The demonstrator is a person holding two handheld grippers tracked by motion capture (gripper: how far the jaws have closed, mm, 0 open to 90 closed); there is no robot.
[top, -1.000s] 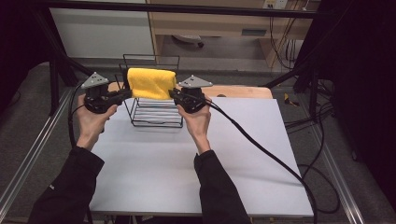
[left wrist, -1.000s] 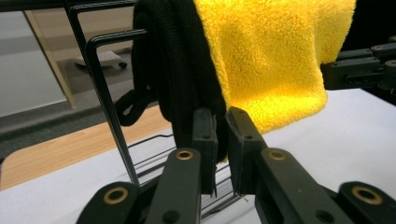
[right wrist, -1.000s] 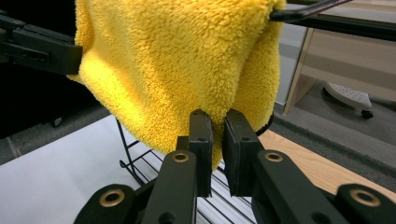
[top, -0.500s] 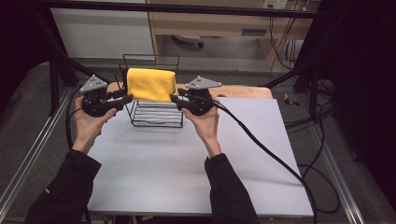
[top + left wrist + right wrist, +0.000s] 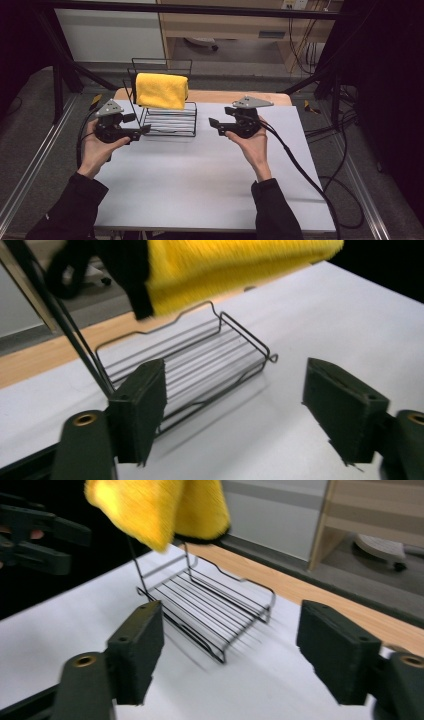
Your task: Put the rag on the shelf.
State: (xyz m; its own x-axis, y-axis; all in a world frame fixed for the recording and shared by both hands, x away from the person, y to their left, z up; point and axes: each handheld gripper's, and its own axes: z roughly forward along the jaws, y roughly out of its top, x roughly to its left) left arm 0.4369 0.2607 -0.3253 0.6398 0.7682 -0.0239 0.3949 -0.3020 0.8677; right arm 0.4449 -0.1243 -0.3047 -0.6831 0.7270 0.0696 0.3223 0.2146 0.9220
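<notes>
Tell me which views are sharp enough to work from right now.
High view: sharp, evenly lit, yellow cloth and wire rack clear. Left gripper view: cloth smeared. Right gripper view: soft motion blur throughout, rack wires streaked.

On the tabletop (image 5: 200, 170) before you, a cloth (image 5: 161, 90) hangs over a wire rack (image 5: 167, 120), between your left tool (image 5: 142, 130) and right tool (image 5: 216, 123).
</notes>
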